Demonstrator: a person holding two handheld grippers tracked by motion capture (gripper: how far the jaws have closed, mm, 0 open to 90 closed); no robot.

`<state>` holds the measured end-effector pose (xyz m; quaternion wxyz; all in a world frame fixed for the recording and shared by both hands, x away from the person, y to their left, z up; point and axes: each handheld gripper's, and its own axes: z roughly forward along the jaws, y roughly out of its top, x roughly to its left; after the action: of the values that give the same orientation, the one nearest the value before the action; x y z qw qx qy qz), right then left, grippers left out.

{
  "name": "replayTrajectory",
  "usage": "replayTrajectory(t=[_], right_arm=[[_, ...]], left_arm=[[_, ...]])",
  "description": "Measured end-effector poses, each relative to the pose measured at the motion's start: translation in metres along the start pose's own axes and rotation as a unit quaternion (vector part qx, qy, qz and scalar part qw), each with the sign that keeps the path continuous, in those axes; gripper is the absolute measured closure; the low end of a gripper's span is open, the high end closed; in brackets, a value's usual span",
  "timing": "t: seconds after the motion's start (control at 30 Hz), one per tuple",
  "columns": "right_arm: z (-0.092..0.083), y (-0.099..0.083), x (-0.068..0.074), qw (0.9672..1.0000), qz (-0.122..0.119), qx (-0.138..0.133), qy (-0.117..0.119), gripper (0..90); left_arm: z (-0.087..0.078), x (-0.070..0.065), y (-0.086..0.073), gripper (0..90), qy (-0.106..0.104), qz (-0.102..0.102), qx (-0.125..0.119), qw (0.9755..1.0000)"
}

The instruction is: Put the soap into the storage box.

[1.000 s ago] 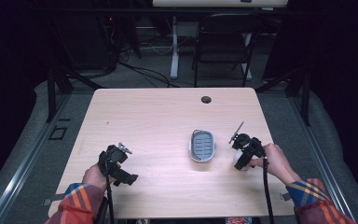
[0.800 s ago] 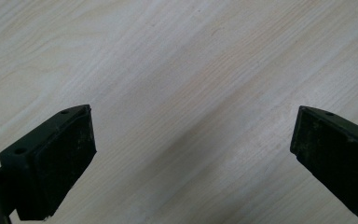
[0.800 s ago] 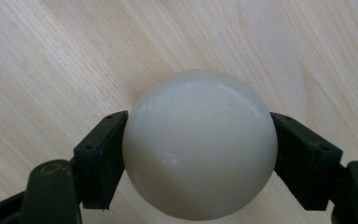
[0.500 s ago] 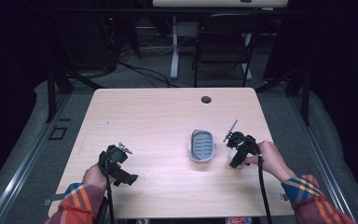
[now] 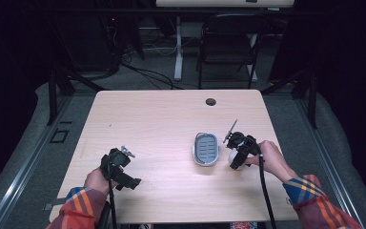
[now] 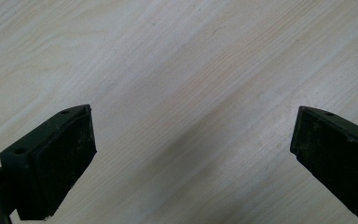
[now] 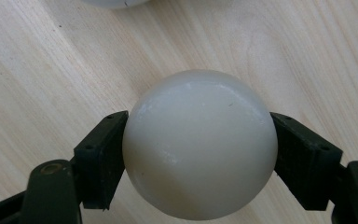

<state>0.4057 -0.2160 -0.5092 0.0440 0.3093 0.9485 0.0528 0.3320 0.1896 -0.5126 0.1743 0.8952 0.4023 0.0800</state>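
A: Ball status? Go left to right.

B: Left tool sits low near the surface's front left corner, held in the person's left hand. In the left gripper view its jaws are spread wide, nothing between them, just bare wood grain below.

A: Middle?

B: Small oval tray with a grey inside and pale rim, flat on the surface, right of centre. Cable hole near the far edge, well apart from it.

A: And the right side?

B: Right tool is just beside the tray's right rim, in the right hand. It's pinching the white ball: in the right gripper view both pads press on opposite sides of it, ball centred between them. High view shows the ball as a pale spot under the tool, beside the tray, not in it.

A: Touching the surface?

B: Can't tell from these angles. A pale rim edge shows at the top of the right gripper view.
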Motion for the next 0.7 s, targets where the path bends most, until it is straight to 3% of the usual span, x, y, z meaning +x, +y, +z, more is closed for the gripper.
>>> replayTrajectory(t=[0.1, 0.2, 0.7], right_arm=[[-0.002, 0.002, 0.000, 0.9999, -0.008, 0.008, -0.008, 24.1], [-0.003, 0.003, 0.000, 1.0000, 0.000, -0.002, -0.001, 24.1], [-0.021, 0.014, -0.004, 0.9999, -0.007, -0.006, -0.010, 24.2]], left_arm=[[0.000, 0.000, 0.000, 0.1, -0.001, 0.000, -0.001, 1.0000], [0.001, 0.000, 0.001, 0.1, 0.000, 0.001, -0.002, 1.0000], [0.001, 0.000, 0.002, 0.2, -0.002, 0.002, 0.001, 1.0000]])
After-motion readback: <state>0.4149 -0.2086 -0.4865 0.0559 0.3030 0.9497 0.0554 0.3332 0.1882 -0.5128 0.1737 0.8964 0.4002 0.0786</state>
